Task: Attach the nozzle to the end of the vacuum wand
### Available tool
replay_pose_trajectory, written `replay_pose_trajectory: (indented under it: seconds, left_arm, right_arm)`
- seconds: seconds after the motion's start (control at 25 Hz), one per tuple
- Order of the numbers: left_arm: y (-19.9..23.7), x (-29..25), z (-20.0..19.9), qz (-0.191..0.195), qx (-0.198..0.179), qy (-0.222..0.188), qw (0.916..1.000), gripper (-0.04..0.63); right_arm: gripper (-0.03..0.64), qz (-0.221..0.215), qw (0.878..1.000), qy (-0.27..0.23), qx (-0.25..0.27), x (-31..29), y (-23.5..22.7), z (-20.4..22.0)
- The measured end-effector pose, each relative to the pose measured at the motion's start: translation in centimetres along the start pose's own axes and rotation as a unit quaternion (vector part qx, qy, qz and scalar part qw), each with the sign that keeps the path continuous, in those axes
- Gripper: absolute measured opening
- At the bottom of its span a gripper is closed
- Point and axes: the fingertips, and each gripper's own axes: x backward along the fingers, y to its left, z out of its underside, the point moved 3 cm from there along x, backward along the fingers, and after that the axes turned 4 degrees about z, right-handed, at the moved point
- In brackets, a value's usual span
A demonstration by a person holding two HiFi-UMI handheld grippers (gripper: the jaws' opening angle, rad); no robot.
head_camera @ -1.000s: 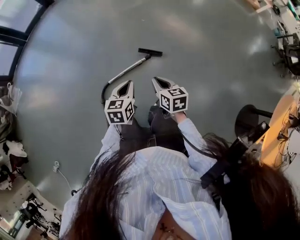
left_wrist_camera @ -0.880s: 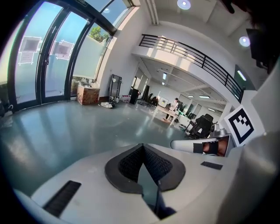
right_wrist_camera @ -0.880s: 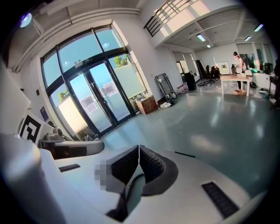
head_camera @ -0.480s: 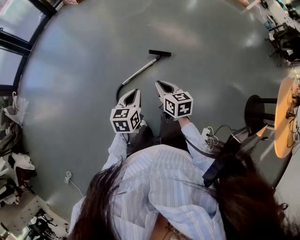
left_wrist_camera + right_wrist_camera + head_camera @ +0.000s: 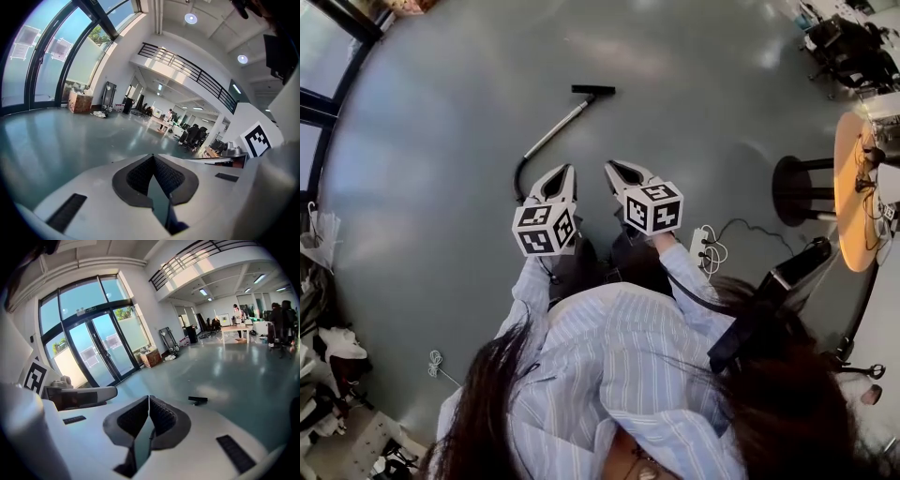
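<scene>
The person is standing on a grey floor (image 5: 441, 187) and holding the left gripper (image 5: 566, 171) and the right gripper (image 5: 611, 167) side by side in front of the body, both pointing ahead and somewhat down. In each gripper view the fingers (image 5: 140, 176) (image 5: 161, 416) are pressing together at their tips with nothing between them. The head view is showing the wand (image 5: 553, 129) lying on the floor ahead of the grippers, with the nozzle (image 5: 593, 90) touching its far end and a black hose (image 5: 517, 178) curving off its near end. The right gripper view is catching only the nozzle on the floor, beyond its fingers, while the left gripper view is showing neither wand nor nozzle, only open floor and a glass wall (image 5: 42, 61). A round table (image 5: 853, 187) is standing at the head view's right edge.
</scene>
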Motion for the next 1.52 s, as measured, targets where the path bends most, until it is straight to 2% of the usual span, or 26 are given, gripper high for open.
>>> replay_pose_trajectory:
  seconds: [0.28, 0.56, 0.72, 0.88, 1.04, 1.32, 1.52]
  left_arm:
    - [-6.1, 0.3, 1.3, 0.005, 0.005, -0.020, 0.9998, 0.005]
    - [-15.9, 1.8, 6.9, -0.039, 0.009, -0.037, 0.9985, 0.006]
    - [-19.2, 3.3, 10.4, -0.069, 0.024, -0.040, 0.9966, 0.006]
    - [-20.0, 5.6, 11.7, -0.096, 0.049, -0.058, 0.9925, 0.005]
    - [-20.3, 6.6, 11.8, -0.108, 0.047, -0.069, 0.9906, 0.005]
    - [-19.1, 8.0, 11.0, -0.088, 0.029, -0.063, 0.9937, 0.005]
    - [-18.0, 9.1, 11.0, -0.073, 0.000, -0.044, 0.9963, 0.006]
  right_arm:
    - [0.014, -0.005, 1.000, 0.000, 0.004, 4.9, -2.6, 1.7]
    - [0.014, -0.030, 0.999, 0.027, 0.020, 12.7, -7.5, 6.8]
    - [0.014, -0.058, 0.997, 0.026, 0.034, 15.4, -8.2, 8.7]
    - [0.014, -0.087, 0.995, 0.026, 0.049, 16.7, -7.0, 9.9]
    - [0.014, -0.101, 0.993, 0.018, 0.057, 17.4, -6.2, 9.9]
    - [0.014, -0.095, 0.994, 0.006, 0.056, 16.9, -3.4, 8.9]
    - [0.014, -0.090, 0.995, -0.001, 0.052, 16.4, -1.3, 8.6]
